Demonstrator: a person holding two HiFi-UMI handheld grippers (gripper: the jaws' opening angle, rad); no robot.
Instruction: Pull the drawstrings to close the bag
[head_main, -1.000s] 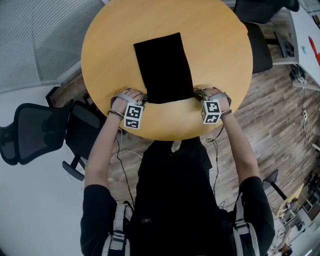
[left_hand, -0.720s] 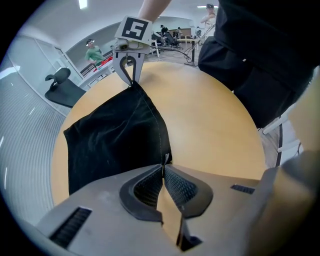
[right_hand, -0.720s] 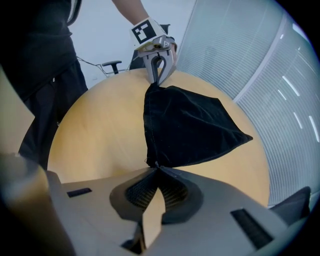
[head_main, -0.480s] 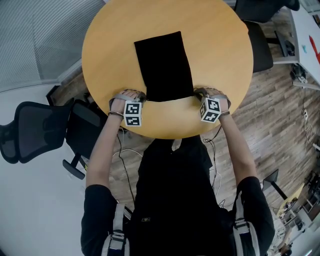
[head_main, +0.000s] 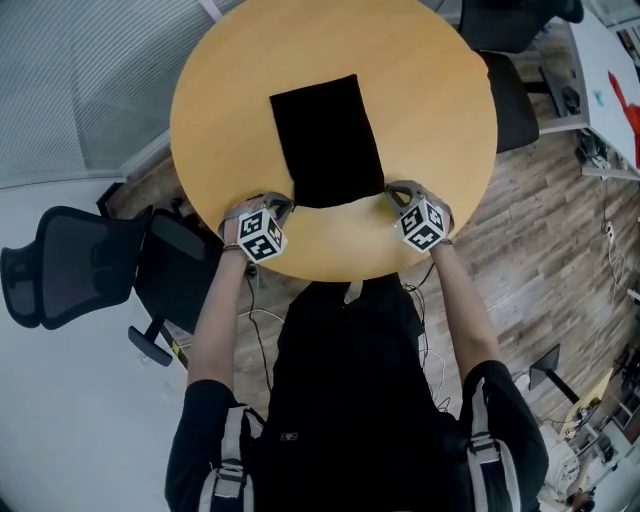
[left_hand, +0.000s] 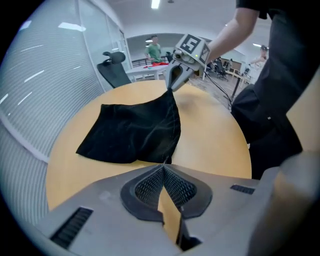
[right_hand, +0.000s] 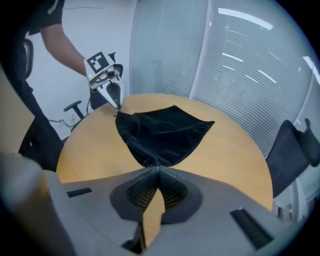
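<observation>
Pinching the left corner of the bag (head_main: 328, 140) at its mouth, the left gripper (left_hand: 163, 170) has its jaws pressed together on the cloth. The black bag lies flat toward the near edge of the surface (head_main: 440, 100), mouth facing the person. The right gripper (right_hand: 156, 172) nips the opposite corner likewise, probably so both can pull the drawstrings outward and cinch it.

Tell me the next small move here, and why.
Probably pull the two apart sideways: the left tongs and right tongs are each shut on a near corner of the black bag, whose mouth edge lies wide and ungathered between them.
</observation>
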